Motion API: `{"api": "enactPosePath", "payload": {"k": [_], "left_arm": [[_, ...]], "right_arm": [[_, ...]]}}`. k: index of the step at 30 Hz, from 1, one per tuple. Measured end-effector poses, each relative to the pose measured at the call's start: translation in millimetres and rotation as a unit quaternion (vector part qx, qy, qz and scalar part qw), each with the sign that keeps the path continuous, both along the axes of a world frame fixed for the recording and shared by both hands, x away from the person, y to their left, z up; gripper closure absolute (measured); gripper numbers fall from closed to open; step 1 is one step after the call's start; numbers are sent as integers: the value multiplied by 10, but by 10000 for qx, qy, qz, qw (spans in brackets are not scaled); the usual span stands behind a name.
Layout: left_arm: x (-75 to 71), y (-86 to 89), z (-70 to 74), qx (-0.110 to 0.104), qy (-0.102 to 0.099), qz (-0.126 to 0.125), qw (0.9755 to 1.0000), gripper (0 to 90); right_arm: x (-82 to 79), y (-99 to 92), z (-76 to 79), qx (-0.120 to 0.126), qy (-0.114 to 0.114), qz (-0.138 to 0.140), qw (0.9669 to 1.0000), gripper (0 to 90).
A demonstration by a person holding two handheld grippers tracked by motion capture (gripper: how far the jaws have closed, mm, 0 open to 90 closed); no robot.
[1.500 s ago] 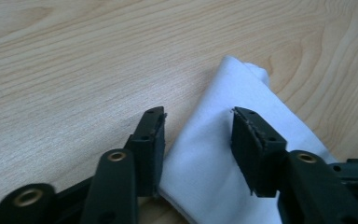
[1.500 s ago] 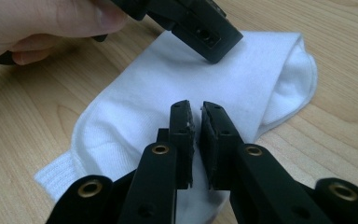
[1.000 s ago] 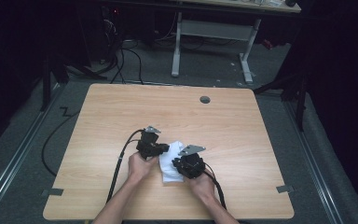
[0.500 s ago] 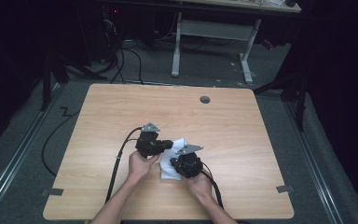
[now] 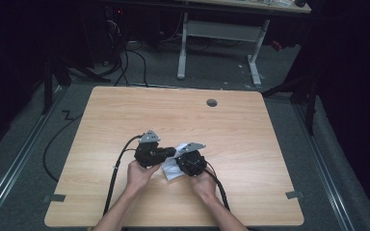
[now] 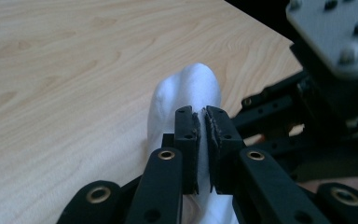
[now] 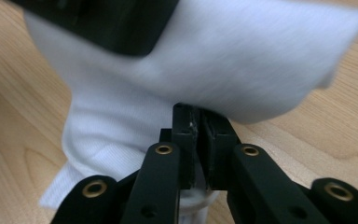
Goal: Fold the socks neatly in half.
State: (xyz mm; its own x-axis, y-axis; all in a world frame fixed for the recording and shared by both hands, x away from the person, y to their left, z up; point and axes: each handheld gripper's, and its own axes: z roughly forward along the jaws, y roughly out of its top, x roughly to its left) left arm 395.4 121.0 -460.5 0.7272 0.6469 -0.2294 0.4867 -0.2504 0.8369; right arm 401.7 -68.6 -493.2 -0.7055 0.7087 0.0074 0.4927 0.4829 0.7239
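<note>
White sock (image 5: pixel 172 169) sits near the table's (image 5: pixel 250 159) near edge, between our left gripper (image 6: pixel 203 122) and right gripper (image 7: pixel 199 122), both clamped on its fabric. We judge it light, soft and floppy; best pinched at cuff or folded edges.

In the high view both grippers cover most of the white sock (image 5: pixel 171 169). In the right gripper view its upper part is blurred, and a black gripper body (image 7: pixel 107 23) hides its top.
</note>
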Motion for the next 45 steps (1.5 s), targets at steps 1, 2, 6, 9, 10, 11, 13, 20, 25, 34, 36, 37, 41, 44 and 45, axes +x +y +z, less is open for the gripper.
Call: {"api": "enactPosePath", "payload": {"k": [1,2,6,9,10,11,13,20,25,34,36,37,41,44,45], "left_arm": [[-48,20,-27,35,-21,-17,10000,837],[-48,20,-27,35,-21,-17,10000,837],[-137,44,-68,135,-56,-25,9999,837],[-141,49,-90,105,-17,30,9999,837],[-144,47,-92,90,-21,37,9999,837],[-144,47,-92,90,-21,37,9999,838],[-146,42,-94,88,-38,53,9999,837],[-148,29,-95,64,-58,49,10000,838],[-159,14,-94,77,-90,-15,9999,838],[-126,-7,-44,-22,-145,-54,9999,839],[-104,-28,-27,-13,-171,-75,9998,839],[-87,-48,-11,28,-207,-75,9998,839],[-96,-22,22,-26,-260,-93,9996,839],[-141,-17,23,25,-289,-148,9995,839],[-205,-11,2,58,-314,-182,9993,839]], "right_arm": [[-23,-17,-1,49,18,14,10000,822],[-23,-17,-1,49,18,14,10000,822],[-155,-70,27,3,-93,77,9999,765],[-253,-100,65,-12,-144,186,9997,747],[-289,-116,80,7,-152,229,9996,745],[-327,-137,95,48,-177,266,9995,742],[-395,-189,118,192,-144,317,9992,737],[-544,-251,63,350,3,418,9985,693],[-604,-215,21,168,-93,476,9987,616],[-630,-117,-70,-29,-307,435,9986,599],[-592,-108,-87,54,-247,387,9989,599],[-558,-83,-104,82,-308,359,9988,599],[-469,-37,-119,140,-316,241,9991,600],[-438,-17,-121,129,-337,200,9991,600],[-432,-5,-125,155,-335,147,9992,600]]}}
